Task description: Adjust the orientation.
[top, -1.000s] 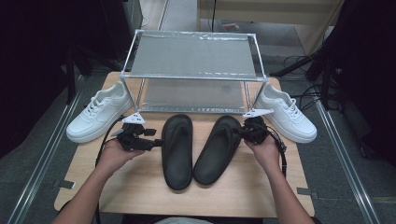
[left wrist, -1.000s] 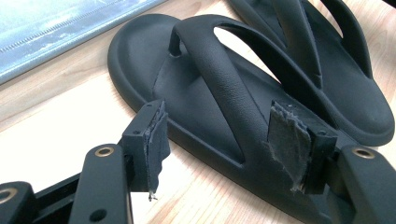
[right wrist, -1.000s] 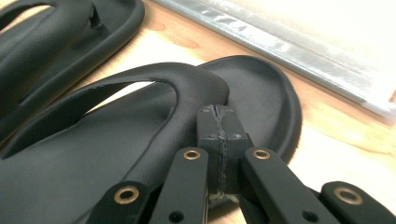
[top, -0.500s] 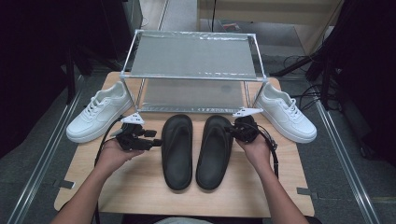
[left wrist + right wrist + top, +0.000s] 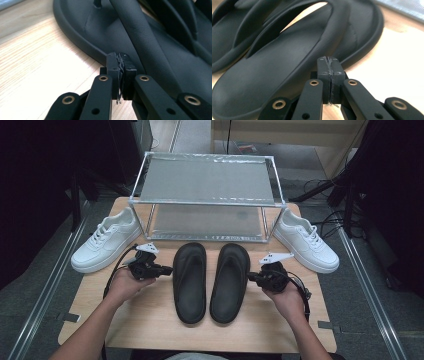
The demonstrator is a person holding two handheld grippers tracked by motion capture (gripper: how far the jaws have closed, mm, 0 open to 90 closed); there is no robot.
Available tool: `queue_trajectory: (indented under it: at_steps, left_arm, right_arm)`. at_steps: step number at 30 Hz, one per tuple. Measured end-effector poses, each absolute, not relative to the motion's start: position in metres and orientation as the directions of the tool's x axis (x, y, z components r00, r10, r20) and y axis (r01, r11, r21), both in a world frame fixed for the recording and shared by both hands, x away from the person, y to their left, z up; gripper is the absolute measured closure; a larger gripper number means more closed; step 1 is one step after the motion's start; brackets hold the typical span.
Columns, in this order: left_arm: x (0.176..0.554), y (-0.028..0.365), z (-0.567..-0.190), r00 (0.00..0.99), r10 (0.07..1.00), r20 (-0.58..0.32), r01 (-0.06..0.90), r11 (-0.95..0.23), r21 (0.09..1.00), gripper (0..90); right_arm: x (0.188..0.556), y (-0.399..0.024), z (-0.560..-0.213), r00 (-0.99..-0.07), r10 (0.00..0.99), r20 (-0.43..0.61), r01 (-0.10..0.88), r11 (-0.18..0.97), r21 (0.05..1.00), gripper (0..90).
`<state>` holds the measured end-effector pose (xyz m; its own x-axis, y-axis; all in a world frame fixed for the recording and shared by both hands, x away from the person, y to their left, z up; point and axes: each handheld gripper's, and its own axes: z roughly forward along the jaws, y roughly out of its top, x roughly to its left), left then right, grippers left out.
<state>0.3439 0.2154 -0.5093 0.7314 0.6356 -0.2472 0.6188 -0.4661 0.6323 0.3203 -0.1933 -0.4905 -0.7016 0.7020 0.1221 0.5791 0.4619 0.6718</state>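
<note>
Two black flip-flops lie side by side, toes toward the rack, in the middle of the wooden table (image 5: 150, 320): the left flip-flop (image 5: 190, 282) and the right flip-flop (image 5: 229, 282). My left gripper (image 5: 166, 269) points at the left one's outer rim (image 5: 82, 42). Its jaws have just been closing and now stand shut (image 5: 121, 65) with nothing between them, just short of the rim. My right gripper (image 5: 251, 277) is shut and empty (image 5: 330, 67) beside the right flip-flop's outer edge (image 5: 352, 37).
A white sneaker (image 5: 106, 240) sits at the table's left and another white sneaker (image 5: 304, 240) at its right. A two-tier metal rack (image 5: 207, 195) stands behind the flip-flops. Bare wood lies in front of them.
The right flip-flop went from slanted to straight beside the left one. My right gripper then drew back from the shoe's toe end to its right side. The left hand stayed put.
</note>
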Motion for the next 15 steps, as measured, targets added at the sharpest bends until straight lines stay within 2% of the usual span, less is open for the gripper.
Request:
queue_trajectory:
  at_steps: [7,15]
  left_arm:
    - [0.346,0.210,-0.513,0.739,0.631,-0.237,0.615,-0.486,0.621,86.6]
    - [0.349,0.217,-0.516,0.719,0.652,-0.241,0.641,-0.486,0.594,89.8]
  right_arm:
    - [0.322,-0.186,-0.494,-0.717,0.688,0.111,0.568,0.483,0.666,89.7]
    - [0.327,-0.182,-0.494,-0.705,0.702,0.098,0.566,0.474,0.675,90.0]
